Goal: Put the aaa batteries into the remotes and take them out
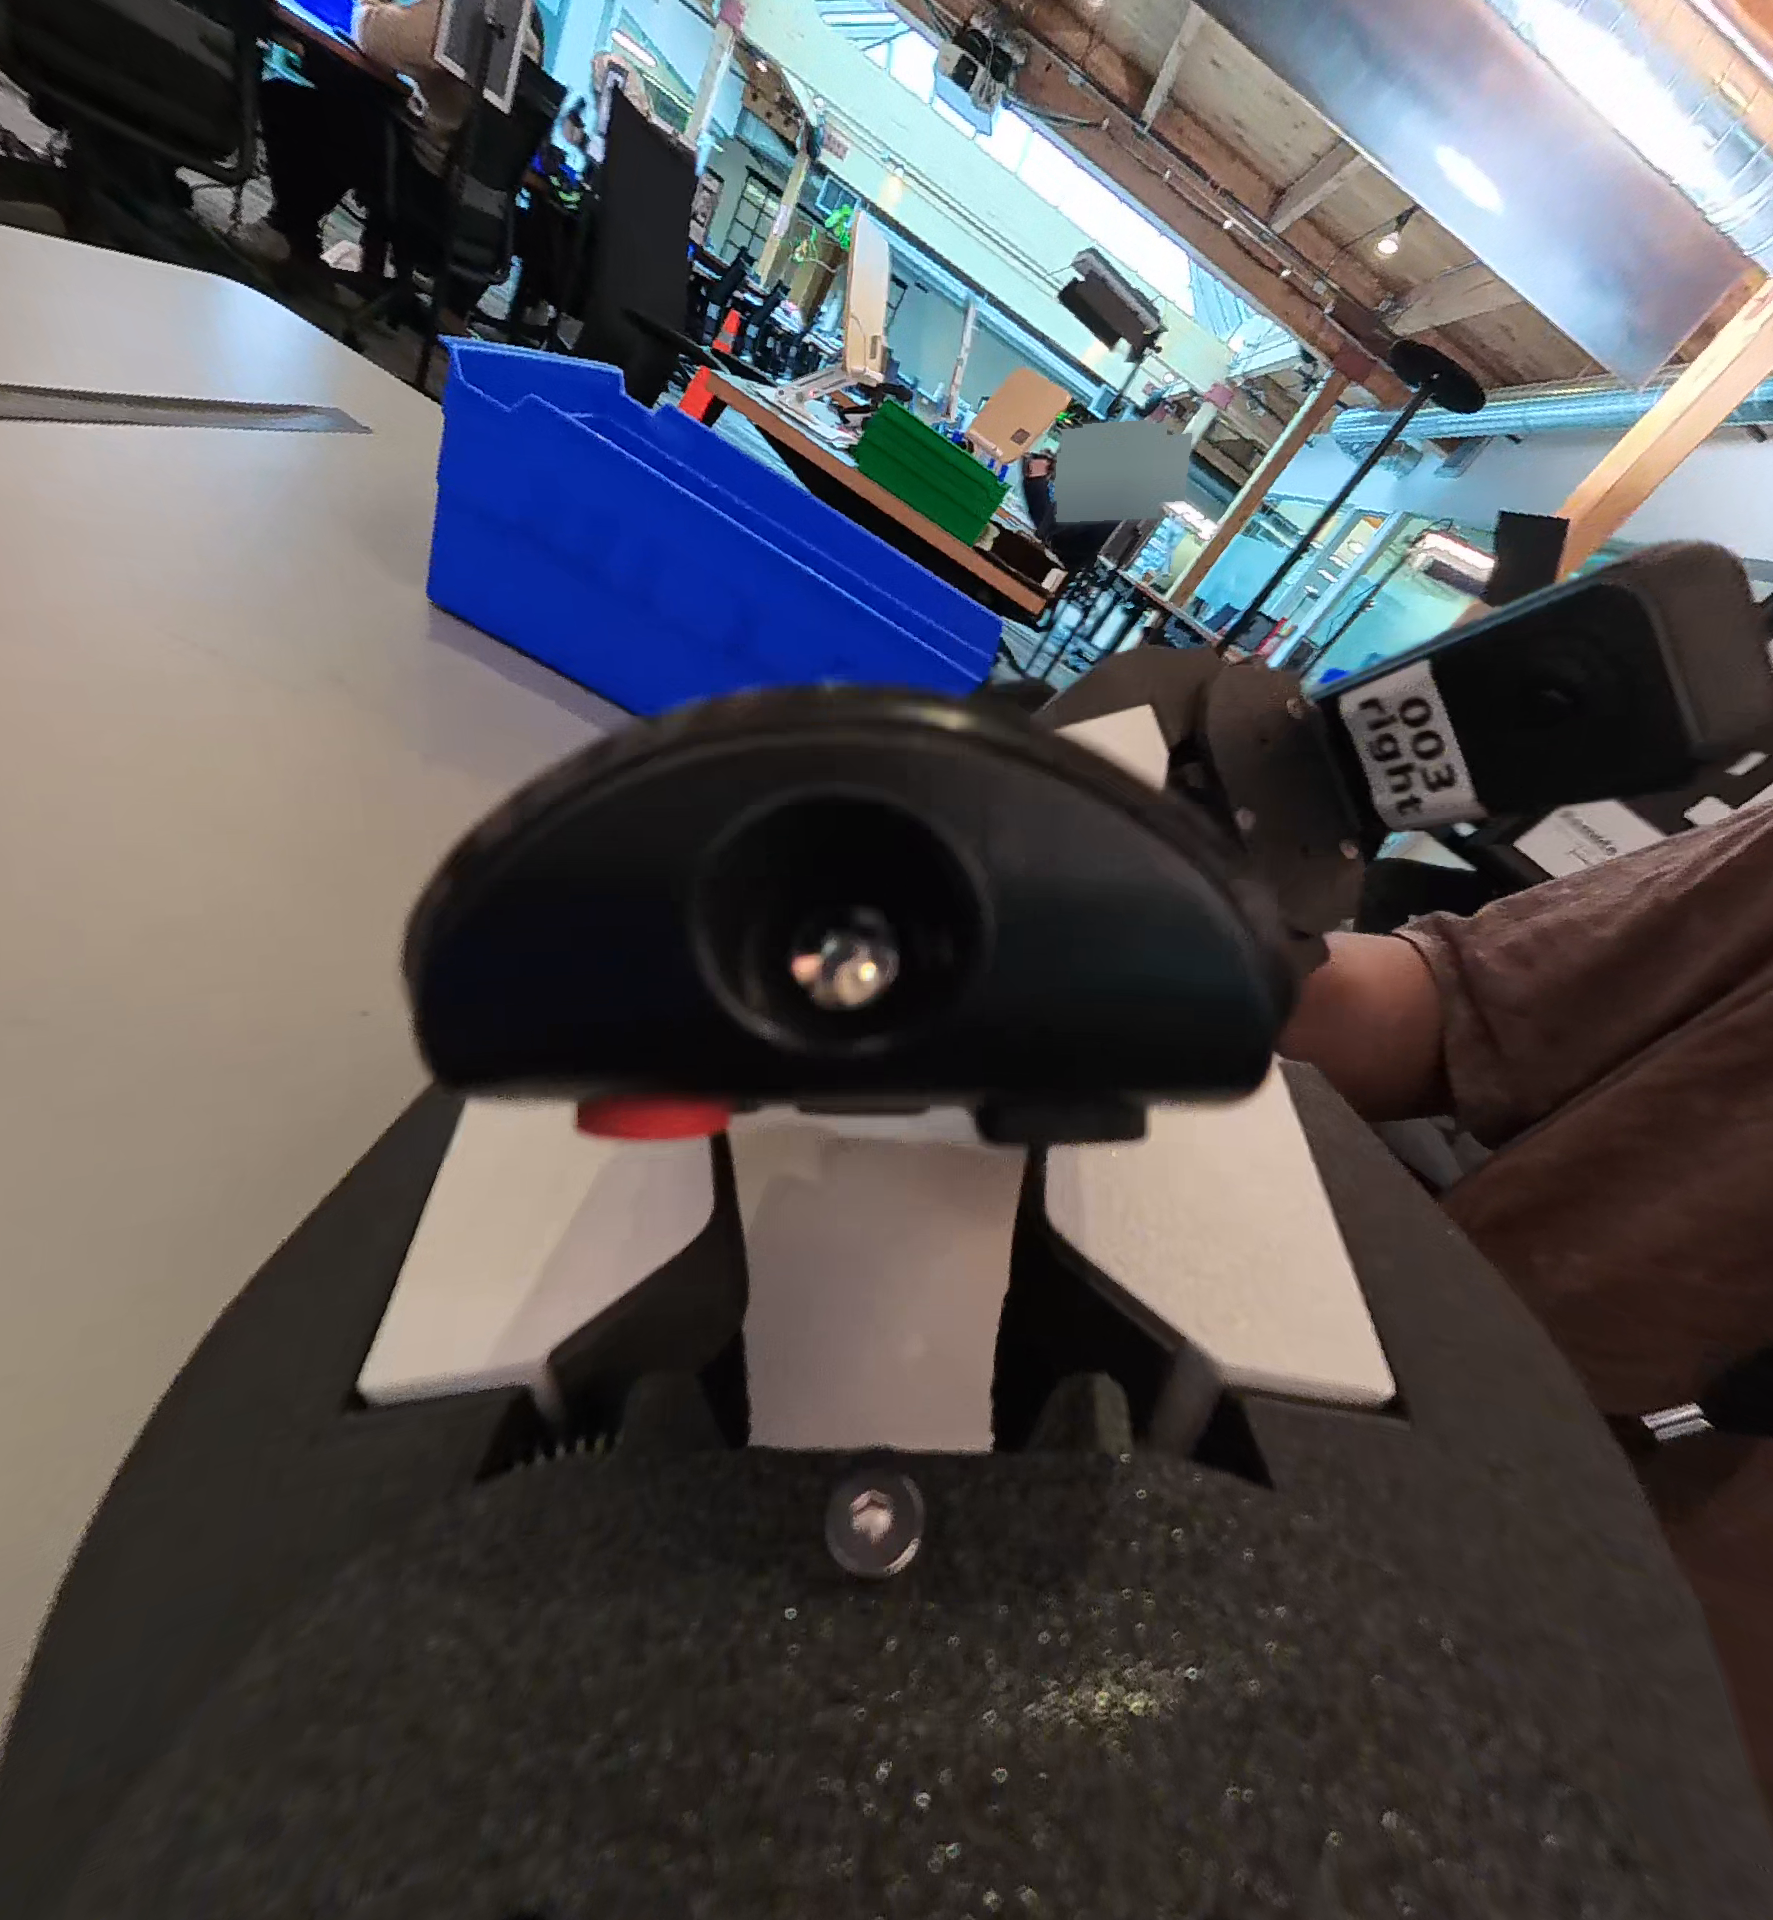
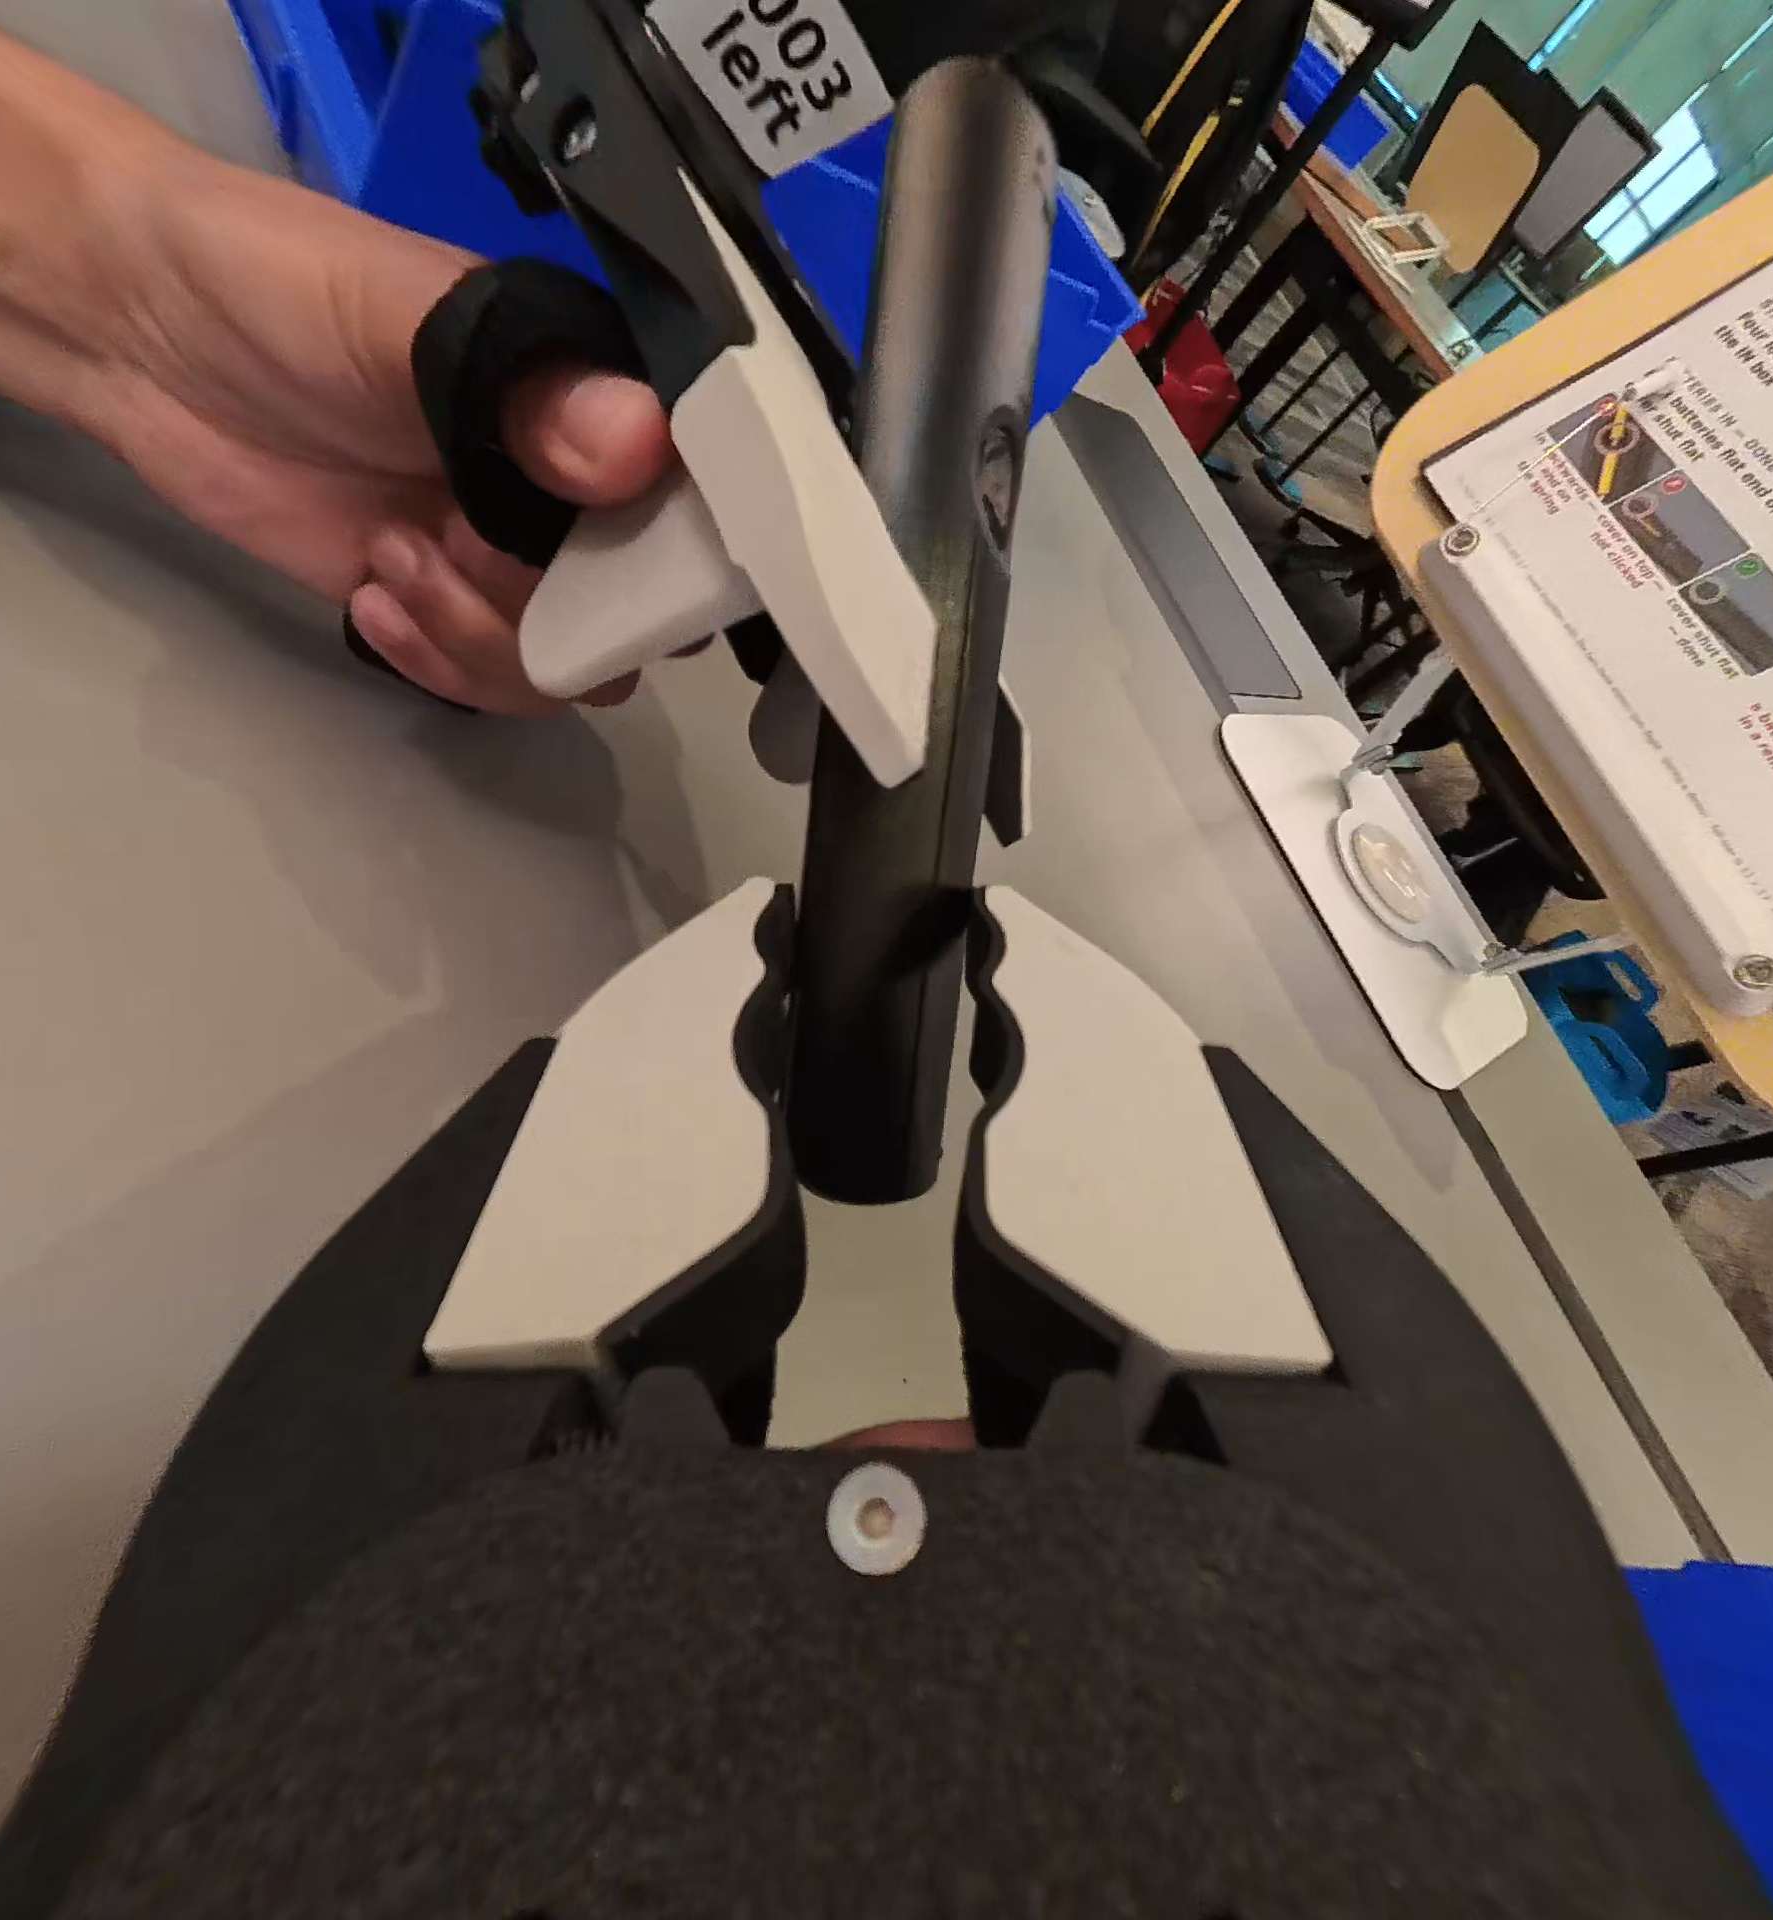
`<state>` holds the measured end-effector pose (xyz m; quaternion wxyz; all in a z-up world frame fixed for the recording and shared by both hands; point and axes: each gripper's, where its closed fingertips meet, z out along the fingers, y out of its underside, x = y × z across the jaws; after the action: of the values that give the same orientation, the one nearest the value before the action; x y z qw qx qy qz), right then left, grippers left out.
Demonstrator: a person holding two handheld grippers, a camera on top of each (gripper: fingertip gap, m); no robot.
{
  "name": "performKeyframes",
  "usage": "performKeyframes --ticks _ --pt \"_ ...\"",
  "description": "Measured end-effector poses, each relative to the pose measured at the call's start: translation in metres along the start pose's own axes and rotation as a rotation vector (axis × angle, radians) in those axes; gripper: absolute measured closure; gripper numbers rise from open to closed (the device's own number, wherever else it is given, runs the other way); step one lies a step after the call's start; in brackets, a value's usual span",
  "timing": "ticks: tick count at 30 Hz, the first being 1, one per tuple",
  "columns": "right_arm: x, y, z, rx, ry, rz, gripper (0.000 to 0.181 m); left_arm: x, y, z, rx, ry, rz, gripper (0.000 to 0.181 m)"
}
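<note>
A black remote [image 2: 892,727] is held in the air over the grey table [image 2: 186,935] by both grippers. My right gripper [image 2: 877,935] is shut on its near end, with the smooth back side facing the camera. My left gripper [image 2: 913,727] comes in from the upper left and is shut across the remote's middle. In the left wrist view the remote's end [image 1: 846,914] points at the camera just past my left gripper [image 1: 877,1132], with a red button on its underside. The right gripper's body [image 1: 1277,769] shows behind it. No batteries are in view.
A blue bin [image 1: 653,561] stands on the table [image 1: 134,727] behind the remote; it also shows in the right wrist view [image 2: 414,125]. Another blue bin's corner [image 2: 1744,1714] is at lower right. An instruction sheet on a board [image 2: 1692,582] and a white plate [image 2: 1381,883] sit at the right edge. Left and right tips are no more than a few centimetres apart.
</note>
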<state>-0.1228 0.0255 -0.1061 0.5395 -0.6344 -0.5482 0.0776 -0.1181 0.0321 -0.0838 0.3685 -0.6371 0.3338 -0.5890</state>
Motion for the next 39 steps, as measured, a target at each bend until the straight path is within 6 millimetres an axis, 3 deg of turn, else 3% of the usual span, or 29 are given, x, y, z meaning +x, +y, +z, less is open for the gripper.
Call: performKeyframes --ticks 16,20,21,24,27,29,31,35,39 --pt "0.004 0.023 0.009 -0.197 0.102 -0.126 0.153 -0.016 0.011 0.003 -0.038 -0.084 0.019 0.122" --pt "0.005 0.008 -0.002 -0.009 -0.012 0.014 0.151 -0.007 -0.004 -0.004 0.045 -0.013 0.017 0.122" --pt "0.008 0.009 -0.006 0.021 -0.049 0.096 0.149 -0.006 -0.008 -0.007 0.067 -0.004 0.02 0.122" --pt "0.006 0.016 -0.012 0.089 -0.27 0.408 0.12 -0.003 -0.018 -0.015 0.107 0.026 0.023 0.121" --pt "-0.004 -0.002 -0.02 0.253 -0.54 0.746 0.115 0.012 -0.023 -0.017 0.136 0.091 0.077 0.121" --pt "-0.008 -0.016 -0.024 0.349 -0.645 0.859 0.115 0.023 -0.022 -0.015 0.131 0.136 0.115 0.121" --pt "-0.014 -0.021 -0.021 0.351 -0.655 0.85 0.113 0.033 -0.02 -0.012 0.126 0.159 0.164 0.121" --pt "-0.04 -0.016 -0.008 0.222 -0.596 0.656 0.112 0.042 -0.011 -0.003 0.093 0.162 0.221 0.121" --pt "-0.033 -0.016 -0.004 0.262 -0.53 0.642 0.121 0.04 -0.008 -0.001 0.067 0.129 0.257 0.12"
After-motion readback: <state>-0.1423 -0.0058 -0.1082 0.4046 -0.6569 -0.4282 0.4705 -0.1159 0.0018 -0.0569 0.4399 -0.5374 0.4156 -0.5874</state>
